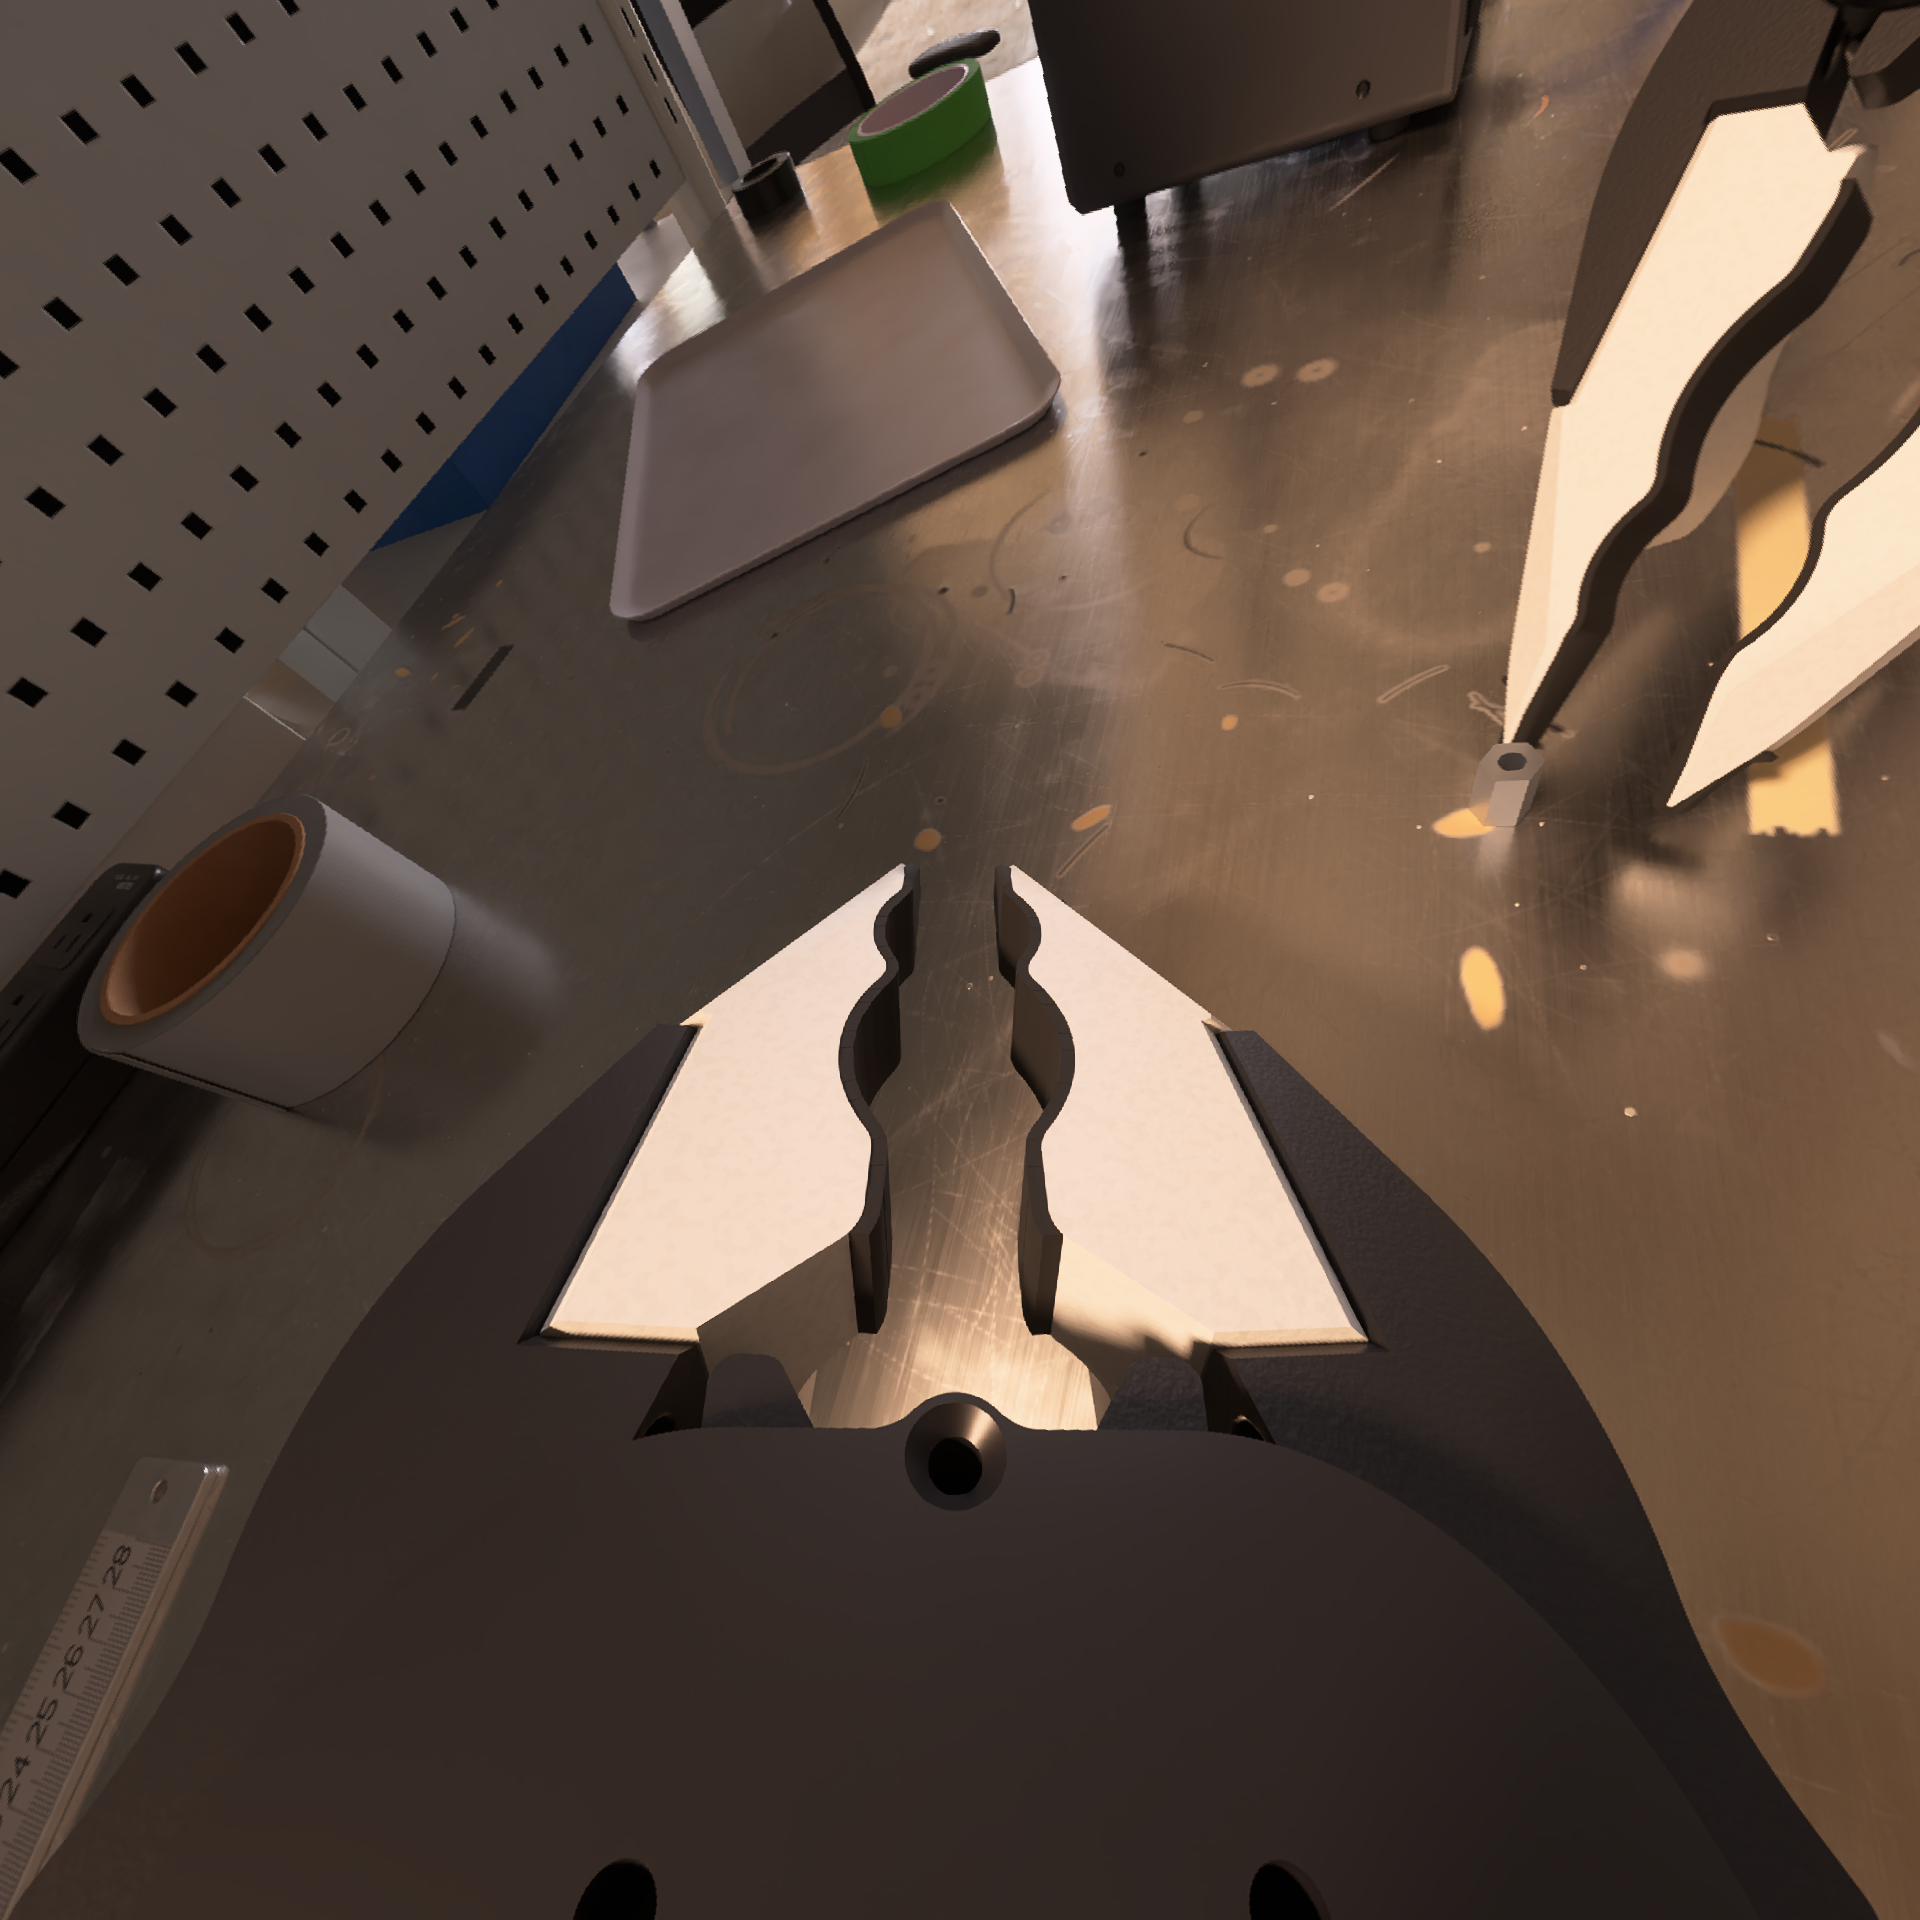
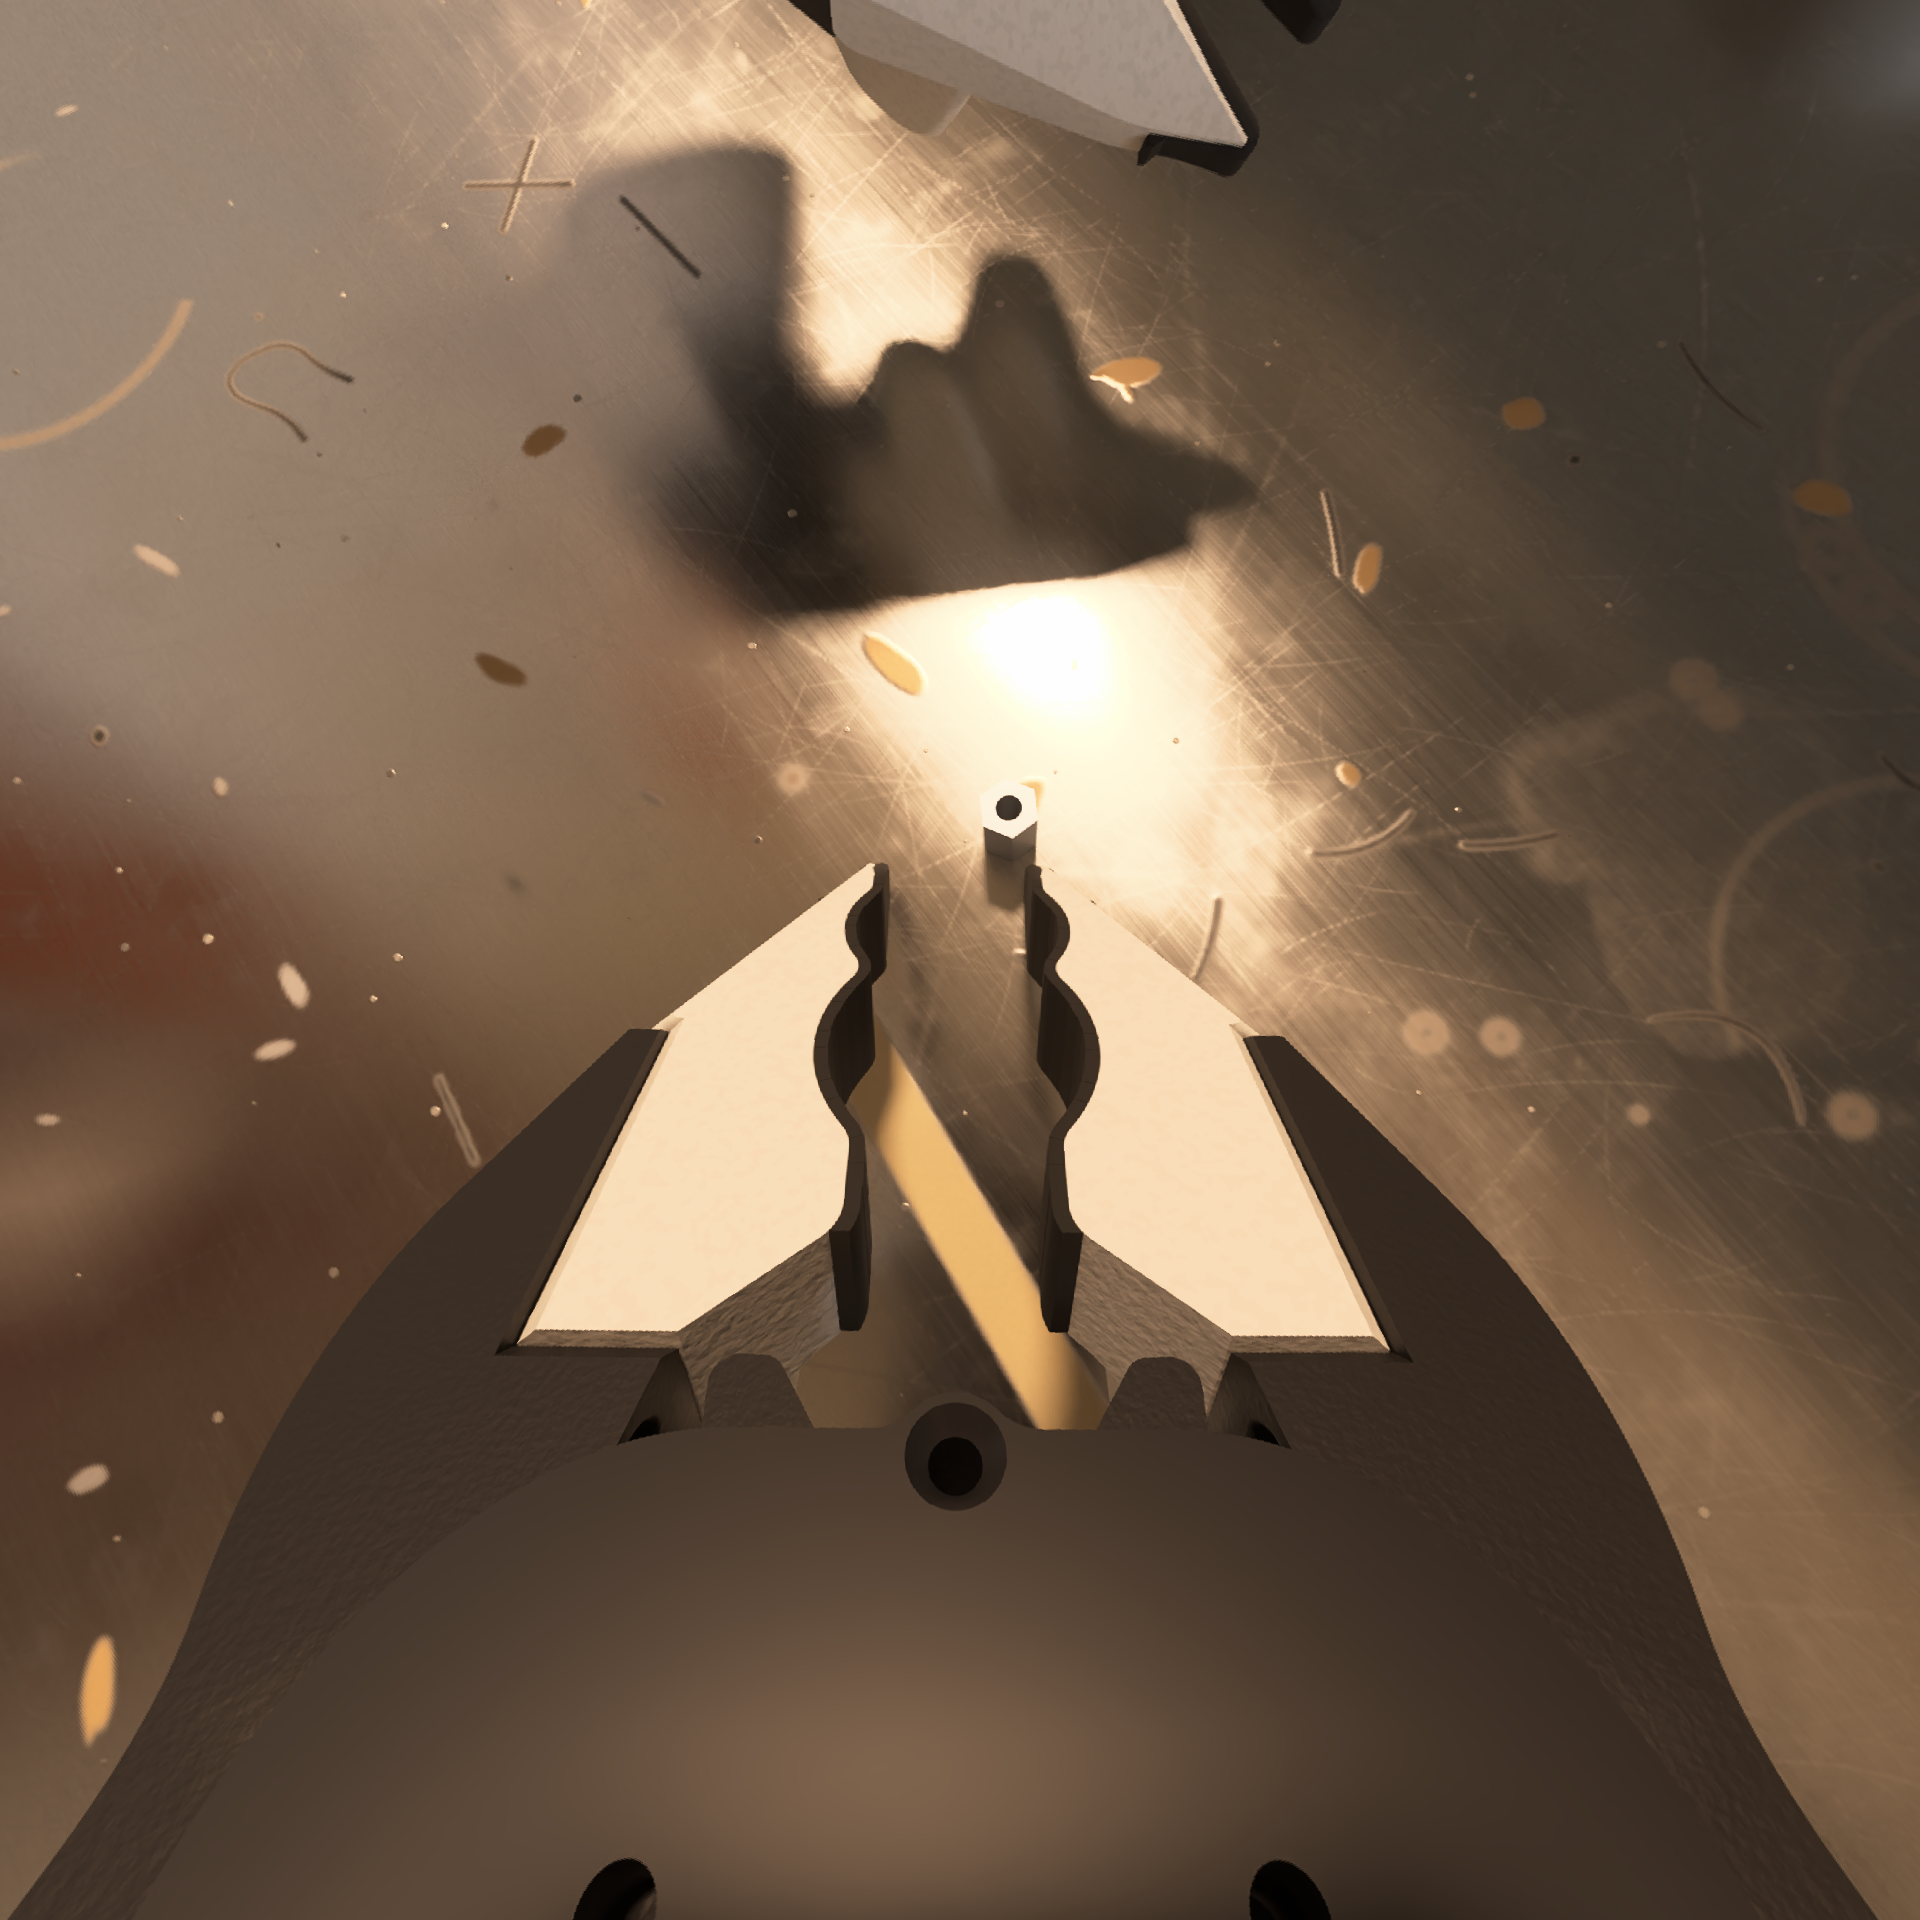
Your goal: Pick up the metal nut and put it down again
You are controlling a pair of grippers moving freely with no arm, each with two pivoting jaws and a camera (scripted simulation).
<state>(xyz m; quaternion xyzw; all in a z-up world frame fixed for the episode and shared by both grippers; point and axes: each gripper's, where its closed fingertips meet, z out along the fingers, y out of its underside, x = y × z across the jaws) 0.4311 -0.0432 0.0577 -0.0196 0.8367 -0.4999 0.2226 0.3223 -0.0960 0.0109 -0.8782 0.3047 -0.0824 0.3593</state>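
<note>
Nut (image 2: 1008,819), tiny, hard and light-looking, stands on end on the bench (image 2: 1455,727) just beyond the right gripper (image 2: 956,883), fingers apart and empty; likely slippery, best pinched across its flats, while the left gripper (image 1: 956,883) idles, slightly parted.

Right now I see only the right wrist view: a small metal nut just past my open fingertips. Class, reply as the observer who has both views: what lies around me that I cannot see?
Observer: A grey tray lies flat on the table, beyond the left gripper.
Operator: Anything off to that gripper's left?
Observer: A grey tape roll lies on its side at the foot of a pegboard.
Operator: Is the left gripper holding anything?
Observer: No. It is open with nothing between its fingers, well apart from the metal nut.
</note>
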